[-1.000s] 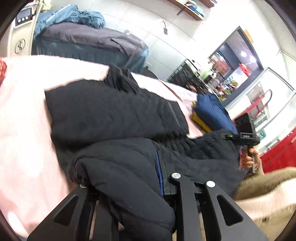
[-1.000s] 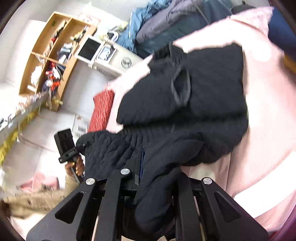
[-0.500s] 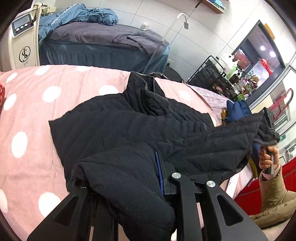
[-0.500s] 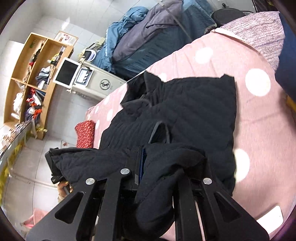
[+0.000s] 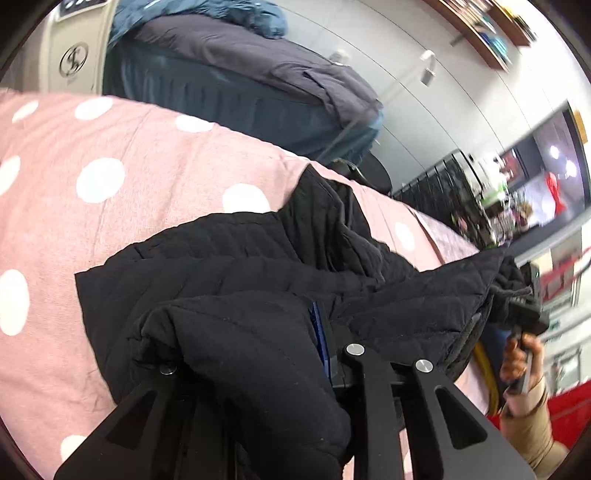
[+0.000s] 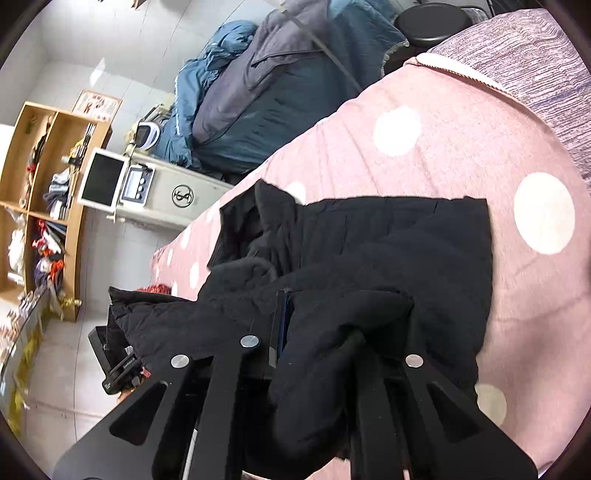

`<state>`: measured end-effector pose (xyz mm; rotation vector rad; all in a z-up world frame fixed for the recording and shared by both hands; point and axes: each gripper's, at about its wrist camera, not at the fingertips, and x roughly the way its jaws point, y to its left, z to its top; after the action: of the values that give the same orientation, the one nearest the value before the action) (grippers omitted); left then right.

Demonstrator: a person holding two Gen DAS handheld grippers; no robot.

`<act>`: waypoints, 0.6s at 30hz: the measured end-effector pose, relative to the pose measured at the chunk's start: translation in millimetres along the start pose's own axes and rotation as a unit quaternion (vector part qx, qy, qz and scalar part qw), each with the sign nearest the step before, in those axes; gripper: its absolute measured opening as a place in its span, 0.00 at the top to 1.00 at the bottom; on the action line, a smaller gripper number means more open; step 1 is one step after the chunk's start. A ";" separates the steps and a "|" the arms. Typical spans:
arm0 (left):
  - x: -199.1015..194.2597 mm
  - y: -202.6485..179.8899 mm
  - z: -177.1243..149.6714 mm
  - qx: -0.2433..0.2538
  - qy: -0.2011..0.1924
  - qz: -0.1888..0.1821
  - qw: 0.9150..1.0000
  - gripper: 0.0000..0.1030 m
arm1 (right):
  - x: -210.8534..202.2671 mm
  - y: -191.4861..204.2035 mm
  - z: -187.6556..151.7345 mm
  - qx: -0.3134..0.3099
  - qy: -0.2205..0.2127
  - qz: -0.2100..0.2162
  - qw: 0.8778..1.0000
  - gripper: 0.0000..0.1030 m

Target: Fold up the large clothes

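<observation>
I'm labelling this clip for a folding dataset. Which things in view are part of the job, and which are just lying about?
Part of the job:
- black quilted jacket
- left gripper, shut on the jacket
- right gripper, shut on the jacket
- pink polka-dot bed cover beneath it

Lying about:
- blue jacket on the far bed
- wooden shelf unit
- black round stool

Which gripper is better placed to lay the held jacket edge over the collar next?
Neither clearly: left gripper and right gripper both clamp the black jacket edge; move together.
</observation>
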<state>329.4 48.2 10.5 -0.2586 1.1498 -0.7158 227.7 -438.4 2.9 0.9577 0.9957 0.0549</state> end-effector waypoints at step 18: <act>-78.3 49.4 -7.8 -0.122 -0.059 -0.157 0.978 0.36 | 46.7 -53.7 16.3 0.132 0.022 0.066 0.989 0.89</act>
<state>324.1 136.6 38.9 -0.6925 1.0944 -0.8228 246.9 -461.1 -63.8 1.2704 0.9950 0.0557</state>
